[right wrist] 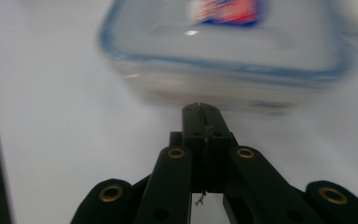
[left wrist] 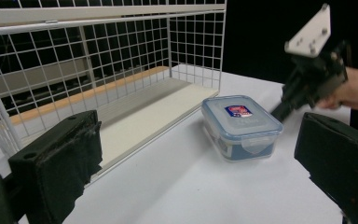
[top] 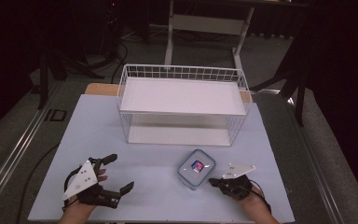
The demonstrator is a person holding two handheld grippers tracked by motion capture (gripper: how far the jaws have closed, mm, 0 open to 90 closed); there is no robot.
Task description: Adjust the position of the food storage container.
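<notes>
Your right gripper (top: 213, 182) pressed together beside the lidded box (top: 196, 168), your left gripper (top: 121, 172) spread apart, resting on the counter (top: 154, 196).

Lidded box (left wrist: 240, 125), wire basket (left wrist: 98, 60), right gripper (left wrist: 279, 112) beside box

My left hand (top: 85, 186) sits low at the near left of the table, wrapped round the left gripper (top: 121, 173), whose jaws stand wide apart and point away from me toward the far right, nothing between them. My right hand (top: 251, 198) comes in from the near right edge, holding the right gripper (top: 213, 183) low over the table with its grey plate on top and its tip aimed to my left. Its jaws are pressed tight together, pad against pad, gripping nothing, and the cable loops off behind my wrist.
</notes>
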